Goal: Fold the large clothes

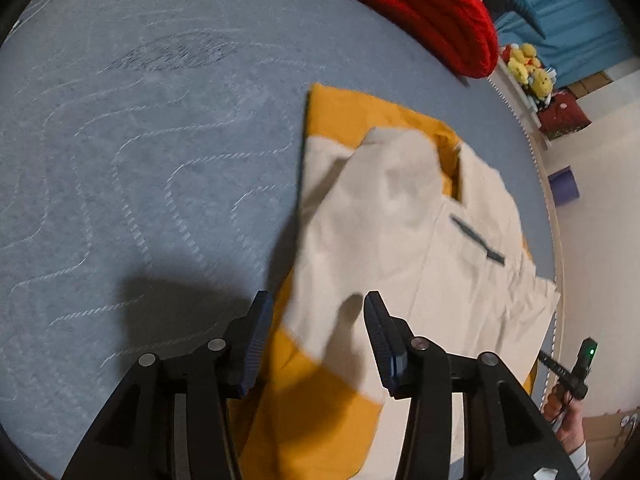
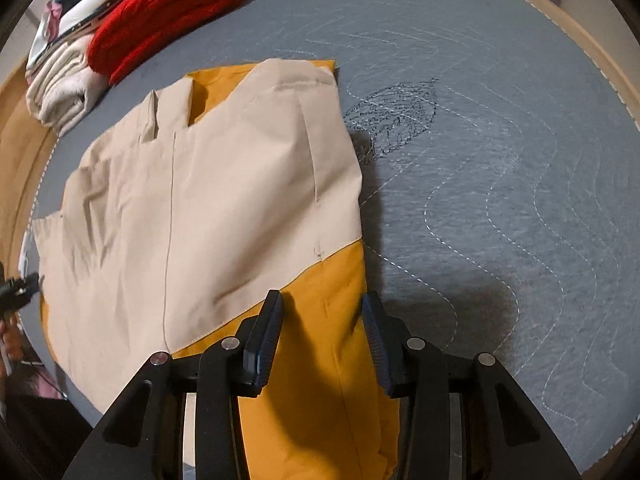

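We see the jacket [image 2: 208,184], cream with mustard-yellow panels, lying folded on the grey-blue quilted mat [image 2: 500,184]. In the right wrist view it sits left of centre, its long folded edge running beside a dark stitched patch [image 2: 394,118] on the mat. A yellow panel occupies the near end; a yellow strip shows at the far end by the collar.

Left gripper [image 1: 314,300]: jaws apart, nothing pinched between the pads. It hangs over the near edge of the jacket, where cream meets yellow, and throws a shadow on the cloth. The cream fabric in this view is smeared by motion blur.

Right gripper [image 2: 322,300]: jaws likewise apart, released, over the yellow panel at the jacket's near corner. We cannot tell whether the tips touch the cloth.

At the far edge of the mat we note a folded red knit [image 2: 168,12], and next to it a stack of folded white cloth [image 2: 60,88]. In the left wrist view, yellow plush toys [image 1: 528,66] sit beyond the mat on a shelf, with a blue cloth [image 1: 560,8] behind them.
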A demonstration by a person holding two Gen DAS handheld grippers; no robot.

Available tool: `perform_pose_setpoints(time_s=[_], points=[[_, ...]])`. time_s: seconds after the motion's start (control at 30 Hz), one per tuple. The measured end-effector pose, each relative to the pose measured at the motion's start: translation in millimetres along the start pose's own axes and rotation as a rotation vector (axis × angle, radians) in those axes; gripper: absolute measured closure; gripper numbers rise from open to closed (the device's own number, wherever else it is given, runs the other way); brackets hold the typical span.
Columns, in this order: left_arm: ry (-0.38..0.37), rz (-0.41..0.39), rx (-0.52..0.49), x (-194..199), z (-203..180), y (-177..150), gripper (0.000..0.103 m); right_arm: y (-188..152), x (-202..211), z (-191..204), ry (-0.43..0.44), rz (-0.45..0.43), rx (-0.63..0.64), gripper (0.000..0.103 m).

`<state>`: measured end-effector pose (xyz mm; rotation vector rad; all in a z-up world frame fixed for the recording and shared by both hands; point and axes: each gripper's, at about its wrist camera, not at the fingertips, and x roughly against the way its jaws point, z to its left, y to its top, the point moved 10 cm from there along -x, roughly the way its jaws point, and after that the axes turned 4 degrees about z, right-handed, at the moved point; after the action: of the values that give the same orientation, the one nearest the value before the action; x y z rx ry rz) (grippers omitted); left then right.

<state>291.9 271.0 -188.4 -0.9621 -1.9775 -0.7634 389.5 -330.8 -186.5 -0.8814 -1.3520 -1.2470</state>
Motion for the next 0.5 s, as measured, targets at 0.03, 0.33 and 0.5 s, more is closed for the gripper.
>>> perform_pose_setpoints(time_s=[0.03,0.33,0.5], points=[[-0.001,-0.009,-0.012,0,-5,3,0.061,2,-1,3,-0.004,-0.007,0.003,0.075],[0.019,-0.228,-0.07,47,-20,31,0.102,32,68,28,0.032,-0.248,0.029,0.1],[0.024,-0.334,-0.069,61,-28,44,0.102,56,102,31,0.028,-0.413,-0.022,0.1]])
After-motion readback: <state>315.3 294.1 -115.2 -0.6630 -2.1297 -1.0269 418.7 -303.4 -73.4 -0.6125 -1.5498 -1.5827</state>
